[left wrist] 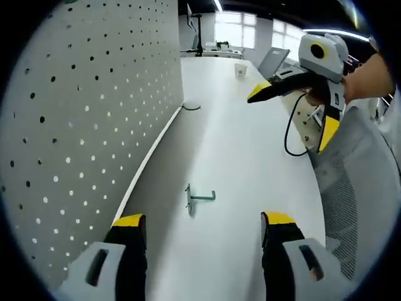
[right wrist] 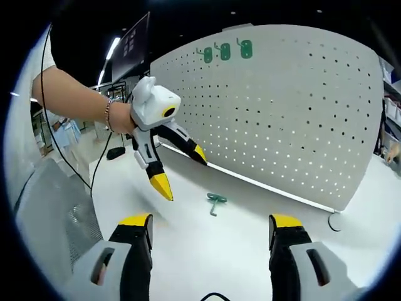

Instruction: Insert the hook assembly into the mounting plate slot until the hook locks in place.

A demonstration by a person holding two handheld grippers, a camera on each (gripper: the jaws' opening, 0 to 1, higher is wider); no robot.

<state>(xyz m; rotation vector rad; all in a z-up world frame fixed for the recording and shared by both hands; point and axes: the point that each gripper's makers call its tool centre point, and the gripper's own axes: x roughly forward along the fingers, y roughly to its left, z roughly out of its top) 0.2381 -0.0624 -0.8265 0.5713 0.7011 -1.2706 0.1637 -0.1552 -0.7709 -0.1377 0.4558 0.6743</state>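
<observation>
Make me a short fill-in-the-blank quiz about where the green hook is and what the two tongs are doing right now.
1. The green hook lies on the white ____.
2. Both the left tongs and the right tongs are ____, holding nothing.
3. Three more green hooks hang near the top of the ____.

Missing words: table; open; pegboard

Green hook (left wrist: 199, 198) lies on white surface (left wrist: 250, 157) near pegboard (left wrist: 81, 125); left gripper (left wrist: 205, 227) open above it, right gripper (left wrist: 294, 113) apparently open, farther off.
</observation>
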